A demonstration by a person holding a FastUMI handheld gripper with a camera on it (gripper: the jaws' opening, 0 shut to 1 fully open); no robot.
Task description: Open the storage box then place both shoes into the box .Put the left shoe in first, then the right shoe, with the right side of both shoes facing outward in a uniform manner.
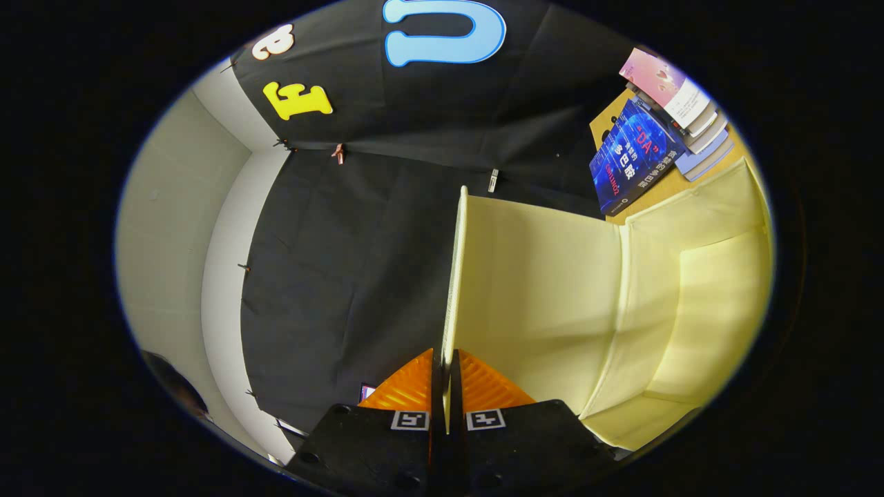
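two fingers (445, 362) clamped on thin edge of pale yellow storage box lid (539, 297); lid raised, box interior (697, 324) open beyond; stacked books (663, 141) behind on counter.

Tool (445, 369): two wedge-shaped fingers (407, 386) with ribbed faces, tapering forward. Behind them, black matte body blocks, each bearing small square black-and-white marker tag (410, 420) near inner edge. Round screw holes (341, 409) in body.

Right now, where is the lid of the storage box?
In the gripper view, the pale yellow lid stands edge-on, clamped between the tongs; beyond it lies a stack of books.
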